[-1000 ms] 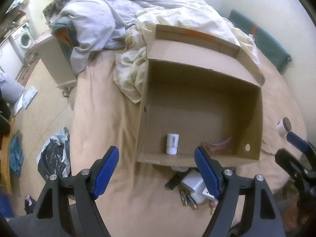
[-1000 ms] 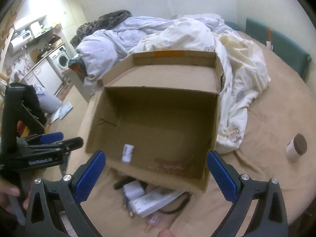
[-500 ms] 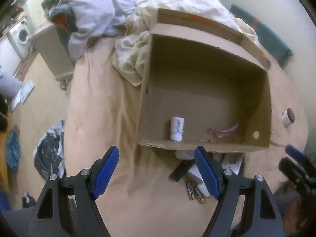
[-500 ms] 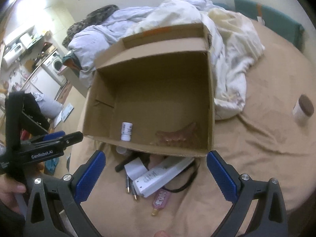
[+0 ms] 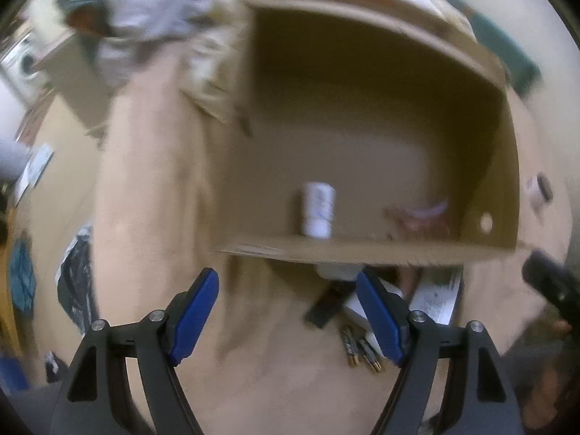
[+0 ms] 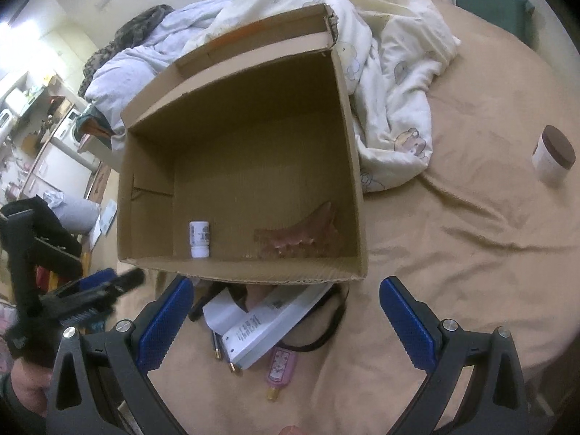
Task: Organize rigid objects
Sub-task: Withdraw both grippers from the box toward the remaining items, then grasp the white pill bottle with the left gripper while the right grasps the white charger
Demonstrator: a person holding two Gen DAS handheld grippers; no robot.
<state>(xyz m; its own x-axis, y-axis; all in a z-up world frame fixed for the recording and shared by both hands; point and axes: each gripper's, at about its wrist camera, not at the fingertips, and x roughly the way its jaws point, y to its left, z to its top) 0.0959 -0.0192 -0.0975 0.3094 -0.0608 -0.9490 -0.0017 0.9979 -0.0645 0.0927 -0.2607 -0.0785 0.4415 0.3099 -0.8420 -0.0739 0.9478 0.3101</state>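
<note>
A cardboard box (image 6: 348, 166) is shown open-topped on a tan bedsheet (image 6: 471, 253); a small white bottle (image 6: 199, 239) stands upright inside against the near wall, beside a pinkish translucent item (image 6: 304, 233) whose nature cannot be made out. The loose rigid objects are seen clustered on the sheet just outside the near wall: a white elongated box with printed label (image 6: 270, 326), batteries (image 6: 217, 344), a pink tag-like item (image 6: 281, 366), a black cord (image 6: 326, 333). A brown-lidded jar (image 6: 552, 154) stands well apart, far to the right.

The right gripper (image 6: 286, 319) is held with blue pads (image 6: 407, 320) spread wide and nothing between them; the cluster lies directly ahead, between the fingers, the white box's long axis running diagonally across the opening. The left gripper (image 5: 288, 311) is likewise spread and empty, though its view is blurred; there the cluster (image 5: 366, 311) lies toward its right finger. The right gripper is judged the better aligned, and a wrist turn across the long axis would probably be needed.
</note>
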